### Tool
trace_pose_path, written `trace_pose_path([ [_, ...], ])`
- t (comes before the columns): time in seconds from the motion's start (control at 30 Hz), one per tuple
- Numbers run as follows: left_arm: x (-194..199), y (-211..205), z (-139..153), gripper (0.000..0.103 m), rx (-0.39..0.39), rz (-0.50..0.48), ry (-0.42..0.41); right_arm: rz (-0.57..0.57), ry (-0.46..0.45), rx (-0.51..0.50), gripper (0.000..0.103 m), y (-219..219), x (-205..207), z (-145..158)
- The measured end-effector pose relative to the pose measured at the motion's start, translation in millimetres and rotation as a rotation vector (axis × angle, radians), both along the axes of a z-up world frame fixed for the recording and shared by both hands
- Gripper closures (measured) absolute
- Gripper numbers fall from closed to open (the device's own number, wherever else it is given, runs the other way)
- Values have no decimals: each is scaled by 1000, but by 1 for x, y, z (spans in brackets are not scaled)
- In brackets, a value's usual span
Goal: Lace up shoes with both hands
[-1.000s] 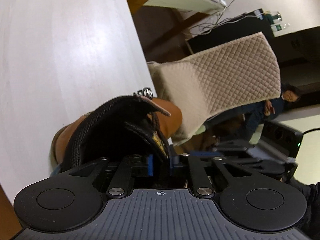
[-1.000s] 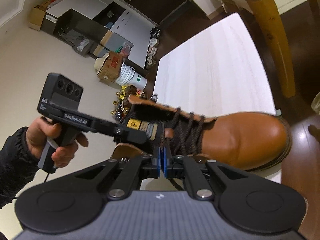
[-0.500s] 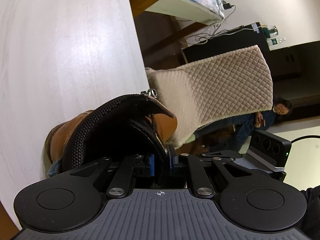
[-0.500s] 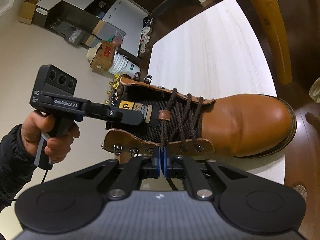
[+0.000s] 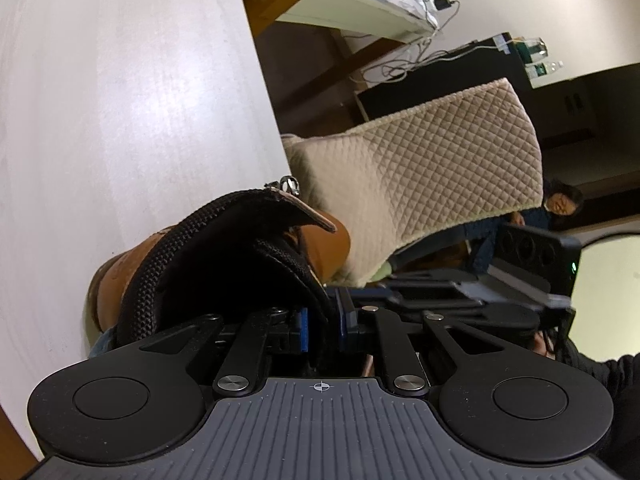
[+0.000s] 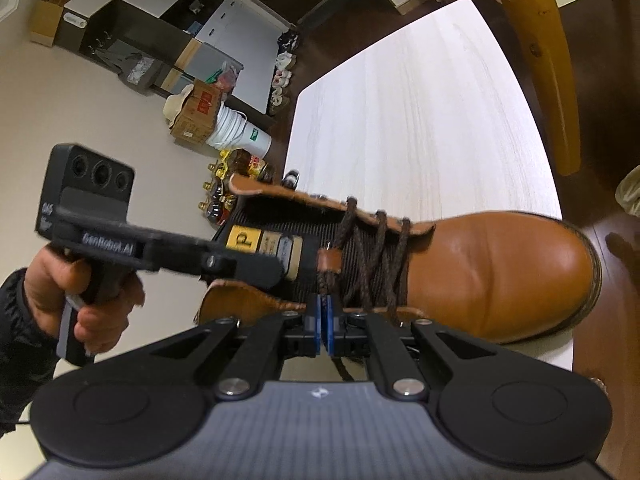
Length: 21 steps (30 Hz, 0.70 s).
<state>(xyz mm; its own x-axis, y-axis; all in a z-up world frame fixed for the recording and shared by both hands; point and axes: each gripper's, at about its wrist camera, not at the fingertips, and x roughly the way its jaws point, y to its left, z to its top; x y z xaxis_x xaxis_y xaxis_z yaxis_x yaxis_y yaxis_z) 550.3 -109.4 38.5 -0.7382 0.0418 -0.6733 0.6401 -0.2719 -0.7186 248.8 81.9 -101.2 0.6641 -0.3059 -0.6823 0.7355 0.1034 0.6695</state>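
Sitting on the white table (image 6: 420,92), near its edge, the tan leather boot (image 6: 500,272) is lying with its toe pointing away from the person and its collar toward both tools. The lower eyelets are already carrying crossed brown lace (image 6: 376,264); the upper hooks near the collar are standing bare, so by my reading the lacing is partway done. The left gripper (image 5: 323,322) is clamping the boot's padded black tongue (image 5: 240,264) between its blue pads, holding it up and back; in the right wrist view the same tool is reaching in over the tongue label, with the person's hand (image 6: 80,292) wrapped around its handle. The right gripper (image 6: 324,322) is pinching shut on a strand of the lace, close to the near row of eyelets, just below the leather keeper loop (image 6: 330,259). Doing this step well is probably meaning keeping the tongue pulled flat and centred while the lace is being drawn snug, pulling along the line of the eyelet and not across it. Gripping close to the strand's end would be helping aim it at the next hook; whether the tip is free I cannot tell.
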Motion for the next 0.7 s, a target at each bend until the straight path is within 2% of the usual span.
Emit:
trace_pose_path([
  [0.27, 3, 0, -4, 90, 9, 9, 18, 28, 24, -10, 94, 0, 9, 1],
  [0.33, 3, 0, -5, 89, 10, 9, 24, 54, 28, -27, 87, 3, 10, 6],
  [0.43, 3, 0, -5, 89, 9, 12, 28, 102, 76, -79, 87, 8, 14, 15],
  [0.53, 2, 0, -4, 89, 5, 11, 30, 138, 124, -129, 87, 11, 19, 23],
  [0.6, 5, 0, -5, 89, 2, 7, 28, 170, 153, -166, 92, 12, 24, 28],
  [0.63, 6, 1, -5, 90, 0, 5, 26, 190, 176, -181, 99, 14, 29, 29],
  [0.7, 6, 2, -5, 90, -3, 3, 23, 217, 208, -199, 99, 14, 35, 29],
])
